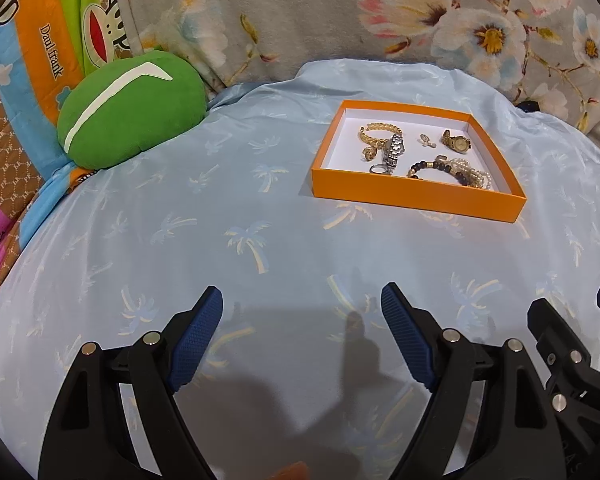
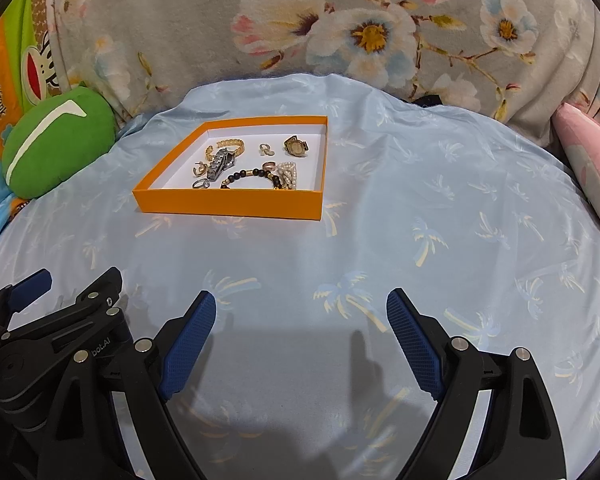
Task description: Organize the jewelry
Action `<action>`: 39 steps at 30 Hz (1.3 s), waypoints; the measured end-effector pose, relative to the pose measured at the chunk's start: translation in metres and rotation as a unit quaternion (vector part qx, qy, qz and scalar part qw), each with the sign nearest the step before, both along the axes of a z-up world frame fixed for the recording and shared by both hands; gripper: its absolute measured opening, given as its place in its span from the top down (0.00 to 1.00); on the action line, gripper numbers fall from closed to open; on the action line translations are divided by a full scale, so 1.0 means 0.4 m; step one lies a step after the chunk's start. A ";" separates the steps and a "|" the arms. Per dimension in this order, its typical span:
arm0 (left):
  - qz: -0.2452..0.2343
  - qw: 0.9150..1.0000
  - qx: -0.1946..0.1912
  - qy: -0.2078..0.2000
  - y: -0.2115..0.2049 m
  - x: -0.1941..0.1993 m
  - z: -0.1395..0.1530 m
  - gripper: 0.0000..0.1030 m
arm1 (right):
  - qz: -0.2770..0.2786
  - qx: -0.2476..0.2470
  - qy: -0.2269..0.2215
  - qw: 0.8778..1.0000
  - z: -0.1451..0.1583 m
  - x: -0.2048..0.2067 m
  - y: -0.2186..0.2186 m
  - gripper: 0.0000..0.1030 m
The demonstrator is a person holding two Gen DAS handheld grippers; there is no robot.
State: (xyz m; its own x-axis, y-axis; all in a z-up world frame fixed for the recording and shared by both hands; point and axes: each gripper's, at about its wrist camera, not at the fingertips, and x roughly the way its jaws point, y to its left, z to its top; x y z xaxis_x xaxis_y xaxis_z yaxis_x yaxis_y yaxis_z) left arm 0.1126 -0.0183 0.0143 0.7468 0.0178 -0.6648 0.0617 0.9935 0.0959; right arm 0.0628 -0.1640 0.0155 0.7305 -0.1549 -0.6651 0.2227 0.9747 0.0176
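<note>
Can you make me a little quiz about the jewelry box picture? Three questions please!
1. True or false: the shallow orange cardboard box sits on the light blue palm-tree cloth.
2. What lies partly across the gold chain-link bracelet? A) the silver metal-band watch B) the round green plush cushion C) a spoon
3. Fill in: the left gripper and the right gripper are both ____ and hold nothing.

Key
1. True.
2. A.
3. Open: the blue ribbed pads stand wide apart above the cloth, well short of the box.
</note>
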 end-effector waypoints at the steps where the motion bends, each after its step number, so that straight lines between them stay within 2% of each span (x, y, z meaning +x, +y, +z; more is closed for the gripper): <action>1: 0.000 1.000 0.001 0.000 -0.001 0.000 -0.001 0.23 | 0.000 0.000 0.000 1.000 0.000 0.000 -0.001 0.17; 39: 0.003 1.000 0.007 -0.007 -0.008 -0.007 0.004 0.24 | -0.001 0.001 -0.001 1.000 -0.001 0.000 -0.002 0.17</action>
State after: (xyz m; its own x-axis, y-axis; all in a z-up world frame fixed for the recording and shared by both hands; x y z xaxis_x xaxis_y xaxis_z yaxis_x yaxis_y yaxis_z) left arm 0.1099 -0.0215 0.0158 0.7558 0.0308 -0.6541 0.0552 0.9923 0.1105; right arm 0.0630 -0.1649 0.0153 0.7314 -0.1548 -0.6641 0.2239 0.9744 0.0194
